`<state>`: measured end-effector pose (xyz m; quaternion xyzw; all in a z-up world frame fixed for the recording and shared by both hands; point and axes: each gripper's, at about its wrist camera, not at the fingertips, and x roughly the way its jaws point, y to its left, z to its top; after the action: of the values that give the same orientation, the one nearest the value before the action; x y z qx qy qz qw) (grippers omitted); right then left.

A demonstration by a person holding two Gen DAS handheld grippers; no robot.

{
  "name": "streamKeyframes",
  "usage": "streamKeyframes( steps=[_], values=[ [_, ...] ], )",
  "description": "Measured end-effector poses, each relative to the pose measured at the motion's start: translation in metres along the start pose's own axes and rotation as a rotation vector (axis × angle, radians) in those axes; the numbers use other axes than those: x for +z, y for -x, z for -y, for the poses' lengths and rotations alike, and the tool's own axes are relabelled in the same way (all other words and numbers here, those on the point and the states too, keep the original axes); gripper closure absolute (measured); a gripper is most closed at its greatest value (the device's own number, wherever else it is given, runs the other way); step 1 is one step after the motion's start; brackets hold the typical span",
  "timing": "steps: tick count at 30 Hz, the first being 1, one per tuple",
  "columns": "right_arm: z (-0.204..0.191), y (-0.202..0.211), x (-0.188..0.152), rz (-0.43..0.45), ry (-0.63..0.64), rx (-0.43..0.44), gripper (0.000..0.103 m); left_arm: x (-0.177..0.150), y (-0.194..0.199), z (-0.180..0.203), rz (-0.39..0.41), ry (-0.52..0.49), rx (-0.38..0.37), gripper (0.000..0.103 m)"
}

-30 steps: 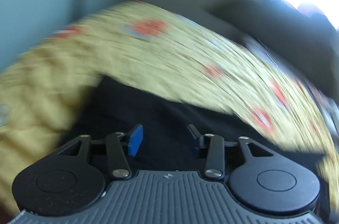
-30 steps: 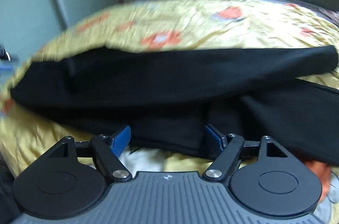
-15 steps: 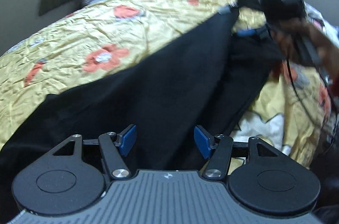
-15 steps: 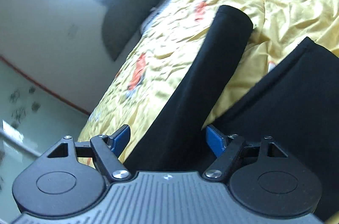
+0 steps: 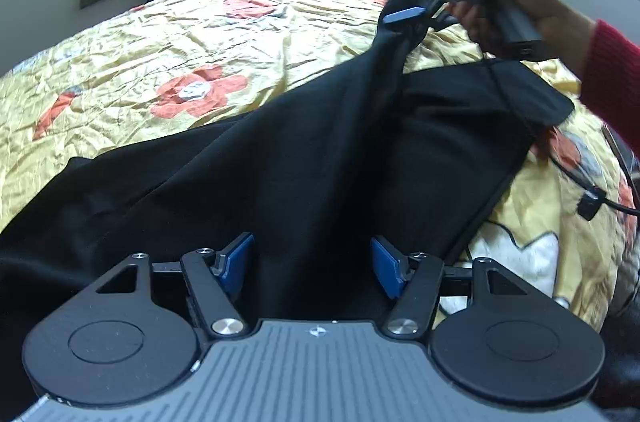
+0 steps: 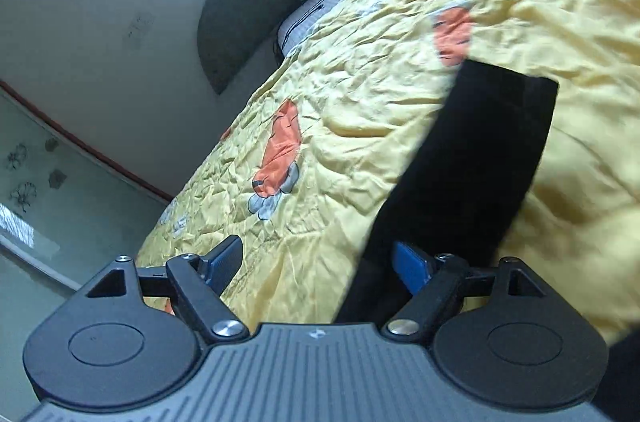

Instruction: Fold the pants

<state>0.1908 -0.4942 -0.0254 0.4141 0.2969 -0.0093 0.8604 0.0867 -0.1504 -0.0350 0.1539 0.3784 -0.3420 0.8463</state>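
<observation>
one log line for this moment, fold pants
stage: mid-fold | left gripper: jaws opening, pants between, not pinched | right gripper: jaws opening, pant leg beside one finger | surface: bedspread

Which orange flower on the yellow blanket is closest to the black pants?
The big orange flower with the grey middle; it almost touches the pants, while the others lie farther up the blanket.
</observation>
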Motion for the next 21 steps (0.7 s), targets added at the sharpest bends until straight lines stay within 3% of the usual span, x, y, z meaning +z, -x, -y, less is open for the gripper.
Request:
streamKeyframes(
  steps=[4,6,8,11,17,19,21],
  values=[
    [-0.011,-0.026,0.008,0.003,0.074,-0.105,0.022,0.007,-0.004,-0.008,-0.003,0.064,-0.014,0.038],
    [-0.015,-0.011,0.005,0.066,0.097,-0.078,0.022,0.009,-0.005,-0.011,0.002,0.087,-0.018,0.042],
    [-0.018,0.003,-0.001,0.099,0.093,-0.027,0.022,0.009,-0.005,-0.012,0.011,0.101,-0.012,0.053],
    [-0.013,0.023,-0.01,0.121,0.08,-0.045,0.022,0.009,-0.005,-0.012,0.021,0.115,-0.009,0.065],
    [0.003,0.009,-0.006,0.072,0.036,-0.033,0.021,0.009,-0.005,-0.01,0.033,0.116,-0.012,0.066],
    [-0.008,-0.006,-0.004,0.062,0.116,-0.095,0.021,0.008,-0.006,-0.009,0.037,0.108,-0.01,0.066],
    [-0.024,-0.026,-0.003,0.051,0.236,-0.214,0.021,0.007,-0.006,-0.008,0.04,0.103,-0.013,0.066]
  ],
)
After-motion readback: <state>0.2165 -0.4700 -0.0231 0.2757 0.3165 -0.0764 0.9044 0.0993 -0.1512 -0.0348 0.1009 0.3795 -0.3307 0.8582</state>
